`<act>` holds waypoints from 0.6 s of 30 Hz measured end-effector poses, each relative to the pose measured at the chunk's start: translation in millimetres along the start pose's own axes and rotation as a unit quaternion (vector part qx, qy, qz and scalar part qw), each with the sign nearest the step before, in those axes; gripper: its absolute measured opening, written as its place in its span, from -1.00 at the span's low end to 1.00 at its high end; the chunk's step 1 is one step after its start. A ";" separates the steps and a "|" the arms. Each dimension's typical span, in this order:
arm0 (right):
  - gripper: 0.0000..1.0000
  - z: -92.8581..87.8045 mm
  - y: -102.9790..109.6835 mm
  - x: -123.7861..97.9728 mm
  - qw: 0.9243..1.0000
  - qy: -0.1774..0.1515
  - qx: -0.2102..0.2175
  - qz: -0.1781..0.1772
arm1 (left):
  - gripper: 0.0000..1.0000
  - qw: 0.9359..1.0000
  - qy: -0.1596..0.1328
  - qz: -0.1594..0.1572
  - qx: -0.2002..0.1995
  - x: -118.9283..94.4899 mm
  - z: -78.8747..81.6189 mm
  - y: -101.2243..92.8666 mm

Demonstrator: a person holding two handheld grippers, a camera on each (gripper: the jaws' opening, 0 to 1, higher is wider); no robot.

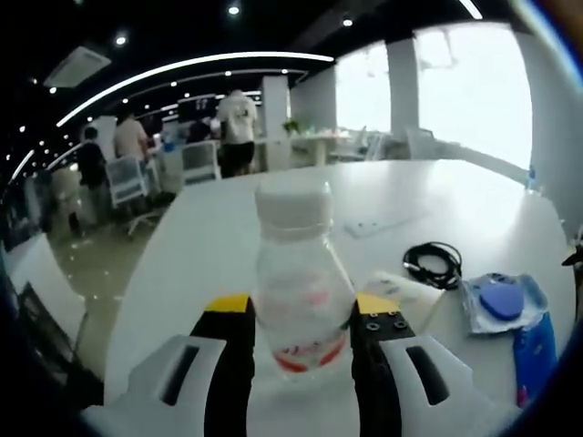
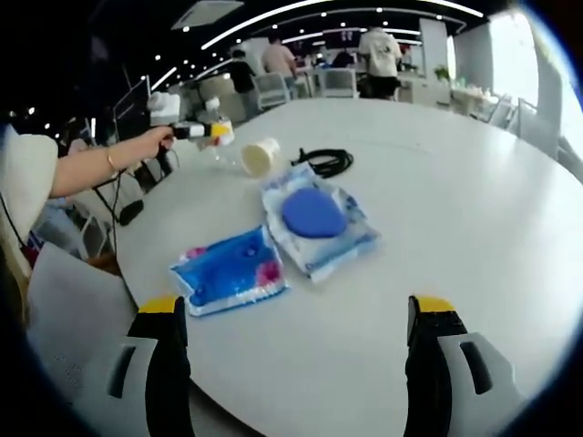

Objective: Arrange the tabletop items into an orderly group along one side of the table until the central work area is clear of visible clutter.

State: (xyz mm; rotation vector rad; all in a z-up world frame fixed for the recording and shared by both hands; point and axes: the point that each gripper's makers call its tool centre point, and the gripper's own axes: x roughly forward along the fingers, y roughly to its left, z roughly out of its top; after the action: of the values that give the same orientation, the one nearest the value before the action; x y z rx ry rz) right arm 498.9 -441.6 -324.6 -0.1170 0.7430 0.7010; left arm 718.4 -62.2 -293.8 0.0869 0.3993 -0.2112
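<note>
Left gripper is clamped on a clear plastic bottle with a white cap, held upright over the near edge of the white table. Right gripper hangs wide apart, gripping nothing, just short of the blue packet. Beyond that packet sits the pouch with the blue disc, then the overturned paper cup and black cable.

My white table carries a blue packet, a clear pouch with a blue disc, a coiled black cable and a cup tipped on its side. The bottle may rest on it too.
</note>
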 end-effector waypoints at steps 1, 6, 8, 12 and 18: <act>0.99 0.0 0.8 0.2 1.000 0.000 -0.001 0.002 | -0.24 1.000 0.000 0.001 -0.002 0.3 -0.1 0.7; 0.99 -1.8 -2.1 0.2 1.000 0.003 -0.001 0.000 | -0.24 1.000 -0.008 -0.005 -0.022 3.3 0.9 4.8; 0.99 -1.8 -3.1 0.1 1.000 0.002 0.001 -0.001 | -0.24 1.000 -0.010 -0.007 -0.019 4.4 1.1 5.3; 0.99 -2.9 -3.9 0.0 1.000 0.005 0.001 -0.002 | -0.24 1.000 -0.006 -0.010 -0.007 5.8 0.8 5.1; 0.99 -4.8 -3.1 1.1 1.000 0.009 -0.001 -0.001 | -0.22 1.000 -0.003 -0.021 0.015 6.2 0.4 -0.2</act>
State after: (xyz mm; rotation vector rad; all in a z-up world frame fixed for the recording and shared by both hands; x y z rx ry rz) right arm 498.6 -445.0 -329.3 -0.1270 0.7595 0.6994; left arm 724.1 -63.6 -295.9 0.1068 0.3914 -0.2595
